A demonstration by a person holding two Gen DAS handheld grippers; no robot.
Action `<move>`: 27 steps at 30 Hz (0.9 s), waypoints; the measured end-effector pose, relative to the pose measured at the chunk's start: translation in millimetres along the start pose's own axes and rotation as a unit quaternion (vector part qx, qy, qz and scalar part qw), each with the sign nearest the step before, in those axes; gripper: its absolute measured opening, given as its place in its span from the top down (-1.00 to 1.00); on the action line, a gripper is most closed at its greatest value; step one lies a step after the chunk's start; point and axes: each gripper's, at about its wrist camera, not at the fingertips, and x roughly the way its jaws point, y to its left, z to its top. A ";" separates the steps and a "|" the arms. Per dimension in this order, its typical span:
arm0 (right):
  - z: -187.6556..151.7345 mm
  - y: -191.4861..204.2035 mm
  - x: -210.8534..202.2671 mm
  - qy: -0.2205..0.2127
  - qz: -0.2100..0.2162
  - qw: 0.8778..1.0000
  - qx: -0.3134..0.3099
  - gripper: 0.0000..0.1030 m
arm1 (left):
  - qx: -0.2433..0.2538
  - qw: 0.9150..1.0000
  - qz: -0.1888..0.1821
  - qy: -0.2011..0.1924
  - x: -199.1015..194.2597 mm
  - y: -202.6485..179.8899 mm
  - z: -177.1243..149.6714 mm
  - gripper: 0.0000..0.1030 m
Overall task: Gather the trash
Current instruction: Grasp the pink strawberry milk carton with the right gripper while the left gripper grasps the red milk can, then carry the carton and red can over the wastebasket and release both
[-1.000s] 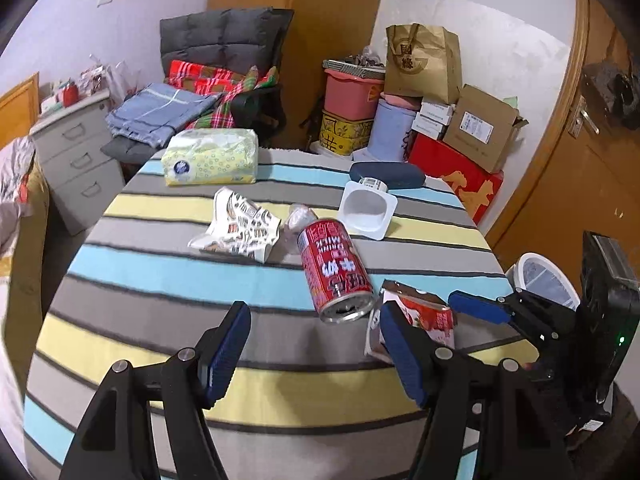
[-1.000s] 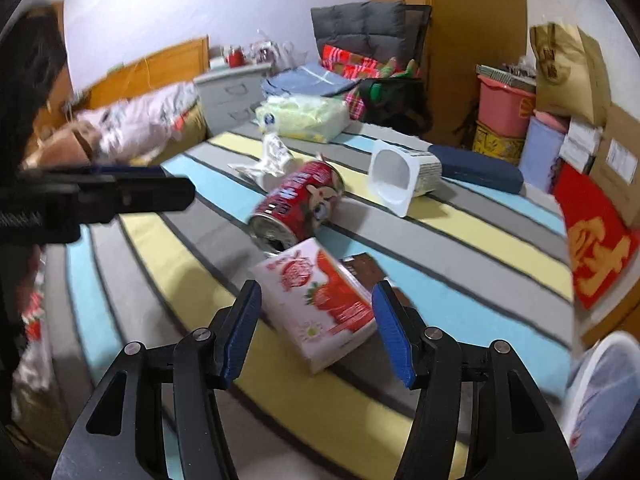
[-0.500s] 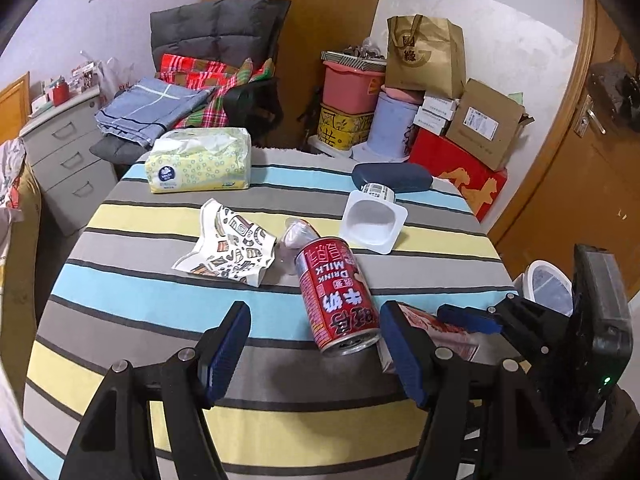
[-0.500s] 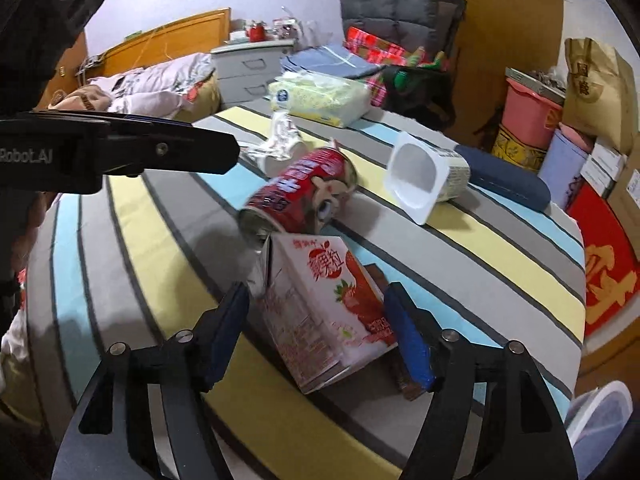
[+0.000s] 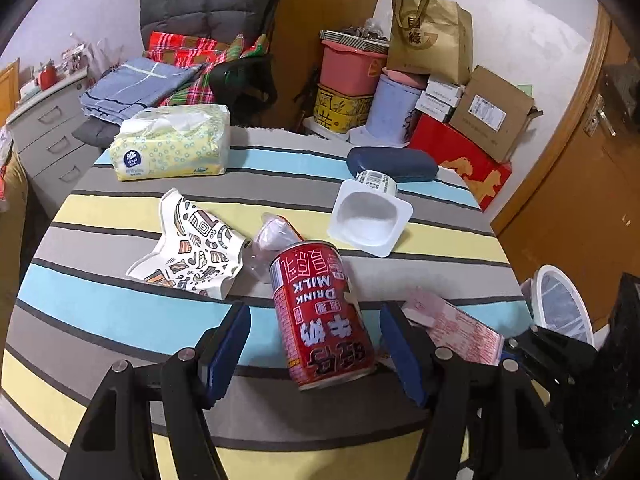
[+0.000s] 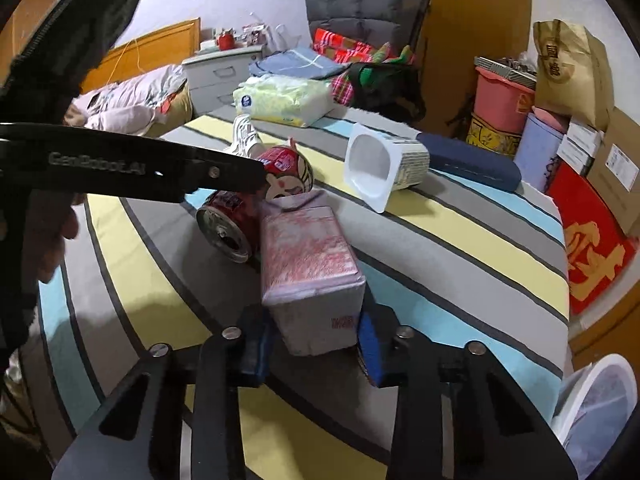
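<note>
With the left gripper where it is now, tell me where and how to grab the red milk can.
Take the red milk can across the middle of its round body, coming from its open-top end, which faces the left gripper. It lies on its side on the striped table, already between the open jaws with gaps on both sides, so closing should pinch the curved walls squarely.

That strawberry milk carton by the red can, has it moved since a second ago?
Yes. The carton lay skewed on the striped tablecloth; now it points lengthwise toward the red can, clamped in the right gripper, whose jaws have just been closing.
</note>
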 end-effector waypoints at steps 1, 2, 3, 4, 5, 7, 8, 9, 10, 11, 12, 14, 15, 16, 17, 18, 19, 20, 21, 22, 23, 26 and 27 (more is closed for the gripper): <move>-0.4 -0.9 -0.7 -0.002 0.001 1.000 0.002 0.29 | 0.004 1.000 0.005 0.001 2.4 -2.0 0.6 -0.30; -1.5 -2.0 -3.2 -0.005 -0.003 1.000 0.008 0.29 | 0.006 1.000 0.007 0.004 5.4 -3.4 1.1 -0.30; -2.6 -3.3 -4.9 -0.006 -0.008 1.000 0.013 0.29 | 0.007 1.000 0.007 0.006 8.1 -5.0 1.9 -0.30; -4.1 -5.3 -7.1 -0.010 -0.008 1.000 0.020 0.29 | 0.006 1.000 0.007 0.008 11.2 -6.0 2.6 -0.30; -5.3 -7.2 -9.7 -0.014 -0.008 0.999 0.030 0.29 | 0.003 1.000 0.009 0.008 14.4 -6.4 3.2 -0.30; -7.5 -12.9 -11.1 -0.011 -0.020 0.998 0.052 0.30 | 0.002 1.000 0.016 0.014 21.7 -7.2 3.9 -0.30; -9.3 -16.2 -12.3 -0.015 -0.020 0.998 0.064 0.30 | -0.001 1.000 0.018 0.016 24.4 -7.5 3.9 -0.30; -10.8 -19.3 -13.3 -0.016 -0.020 0.997 0.075 0.30 | 0.000 1.000 0.018 0.016 26.0 -8.6 3.6 -0.30; -13.0 -22.3 -13.0 -0.012 -0.025 0.996 0.089 0.29 | 0.003 1.000 0.022 0.016 28.9 -10.3 3.1 -0.30; -14.2 -24.2 -13.4 -0.012 -0.026 0.995 0.095 0.29 | 0.002 0.999 0.026 0.020 31.6 -10.5 2.6 -0.30; -16.2 -26.8 -14.1 -0.017 -0.021 0.994 0.104 0.29 | 0.000 0.999 0.028 0.025 34.2 -10.1 2.1 -0.30; -17.2 -29.9 -14.6 -0.020 -0.023 0.993 0.115 0.29 | -0.007 0.999 0.028 0.027 38.4 -8.9 1.5 -0.30; -16.9 -30.6 -15.1 -0.023 -0.025 0.992 0.118 0.29 | -0.010 0.999 0.029 0.031 40.5 -8.1 1.4 -0.30; -16.7 -32.1 -16.5 -0.030 -0.024 0.991 0.124 0.29 | -0.012 0.999 0.028 0.031 42.0 -8.2 1.2 -0.30; -17.4 -33.0 -18.4 -0.034 -0.024 0.991 0.128 0.29 | -0.014 0.999 0.026 0.029 43.0 -8.0 1.1 -0.30; -17.2 -34.5 -18.5 -0.036 -0.028 0.990 0.136 0.29 | -0.014 0.999 0.025 0.029 44.4 -7.7 1.2 -0.29; -18.5 -35.0 -20.1 -0.039 -0.031 0.989 0.137 0.29 | -0.013 0.999 0.025 0.030 46.2 -7.9 1.3 -0.23; -18.7 -35.4 -19.5 -0.041 -0.033 0.989 0.141 0.29 | -0.016 0.999 0.024 0.029 47.5 -7.7 1.1 -0.16; -19.4 -36.1 -20.0 -0.041 -0.034 0.988 0.144 0.29 | -0.018 0.999 0.022 0.031 48.7 -7.4 1.5 -0.09; -19.8 -36.6 -19.8 -0.042 -0.036 0.988 0.147 0.29 | -0.020 0.999 0.020 0.031 49.6 -7.9 2.0 -0.08; -20.1 -37.2 -20.1 -0.044 -0.036 0.987 0.149 0.29 | -0.022 0.999 0.019 0.028 49.7 -8.3 2.3 -0.08; -21.2 -39.5 -20.5 -0.047 -0.038 0.986 0.156 0.29 | -0.020 0.999 0.021 0.026 48.8 -9.7 0.4 -0.07; -21.3 -40.2 -20.7 -0.049 -0.040 0.985 0.159 0.29 | -0.023 0.999 0.020 0.027 48.3 -9.7 -0.3 -0.07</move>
